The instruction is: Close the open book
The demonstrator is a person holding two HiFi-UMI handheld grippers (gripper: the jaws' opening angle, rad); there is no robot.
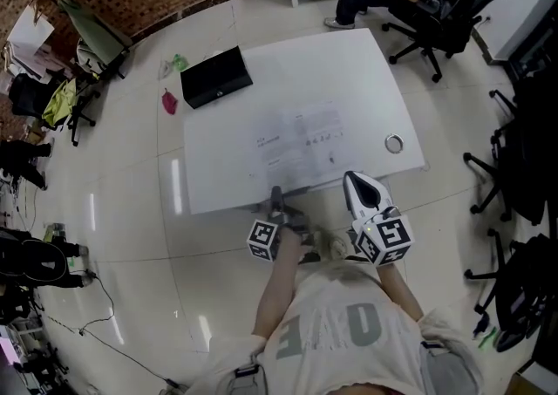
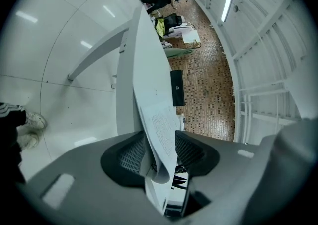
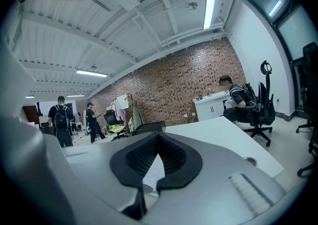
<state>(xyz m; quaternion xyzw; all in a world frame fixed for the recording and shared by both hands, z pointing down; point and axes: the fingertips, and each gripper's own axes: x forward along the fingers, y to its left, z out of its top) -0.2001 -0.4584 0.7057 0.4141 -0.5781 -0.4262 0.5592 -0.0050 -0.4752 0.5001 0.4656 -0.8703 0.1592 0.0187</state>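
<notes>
The open book (image 1: 301, 142) lies flat with pale printed pages on the white table (image 1: 349, 71), near its front edge. My left gripper (image 1: 276, 195) reaches over that edge to the book's near side. In the left gripper view a curled printed page (image 2: 161, 134) runs between the jaws, and the left gripper (image 2: 156, 157) is shut on it. My right gripper (image 1: 359, 186) hovers at the table edge just right of the book. Its jaws touch at the tips in the right gripper view, so the right gripper (image 3: 158, 137) is shut on nothing.
A black flat box (image 1: 216, 77) rests on the table's far left corner. A round metal grommet (image 1: 394, 143) sits in the tabletop at the right. A person sits on an office chair (image 1: 445, 18) beyond the far right corner. More chairs stand at the right.
</notes>
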